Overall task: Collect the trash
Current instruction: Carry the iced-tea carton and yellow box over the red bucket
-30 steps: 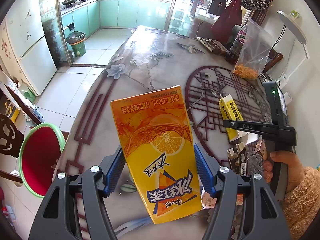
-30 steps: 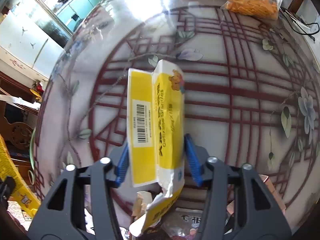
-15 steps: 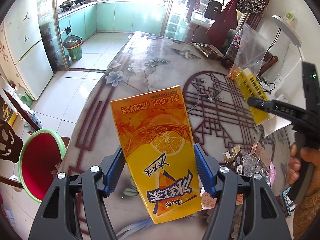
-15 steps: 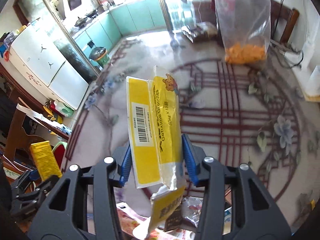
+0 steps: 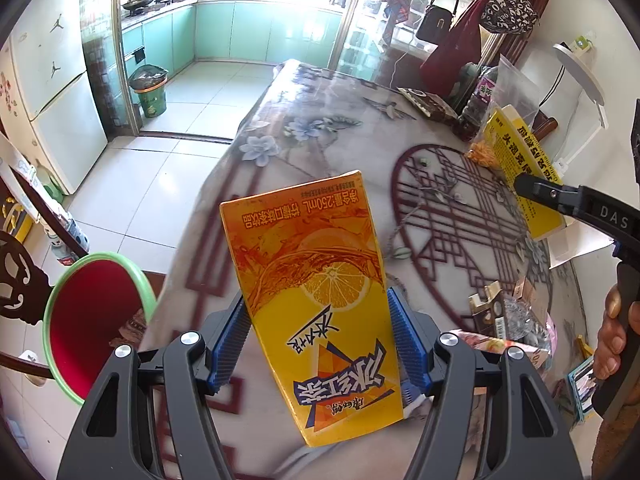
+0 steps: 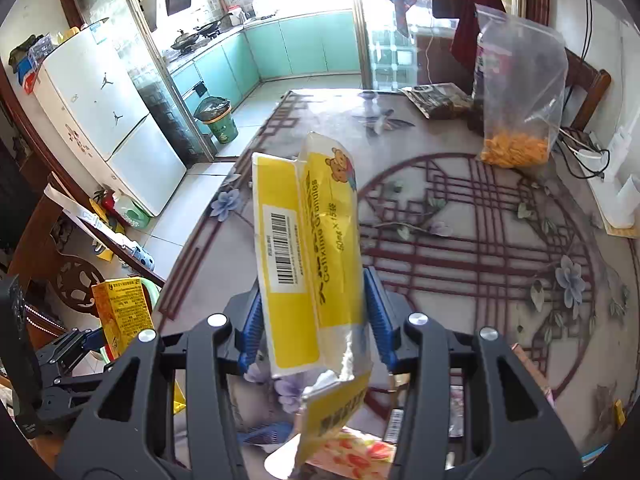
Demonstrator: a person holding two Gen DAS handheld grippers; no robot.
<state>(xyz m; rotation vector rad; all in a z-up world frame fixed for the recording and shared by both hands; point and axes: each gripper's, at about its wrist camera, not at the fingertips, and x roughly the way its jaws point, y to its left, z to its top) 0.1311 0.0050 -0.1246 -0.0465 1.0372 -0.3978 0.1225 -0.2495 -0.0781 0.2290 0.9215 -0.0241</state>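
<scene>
My left gripper [image 5: 320, 344] is shut on an orange lemon-tea drink carton [image 5: 316, 296], held upright above the table's left edge. The carton also shows in the right wrist view [image 6: 122, 312]. My right gripper [image 6: 312, 324] is shut on a yellow and white medicine box [image 6: 308, 268] with a barcode, its bottom torn open, lifted above the table. The box also shows at the right of the left wrist view [image 5: 520, 176]. A red bin with a green rim [image 5: 92, 320] stands on the floor left of the table, below the left gripper.
The patterned table [image 5: 320, 152] carries a clear bag of orange snacks [image 6: 516, 96], a dark packet [image 6: 440, 100], and small boxes and wrappers [image 5: 504, 312] at its near right. A green kitchen bin [image 5: 150, 92] and a fridge [image 5: 48, 92] stand beyond.
My right gripper has lifted the medicine box off the table and tilted up. My left gripper has risen slightly with the carton, toward the table's left edge.
</scene>
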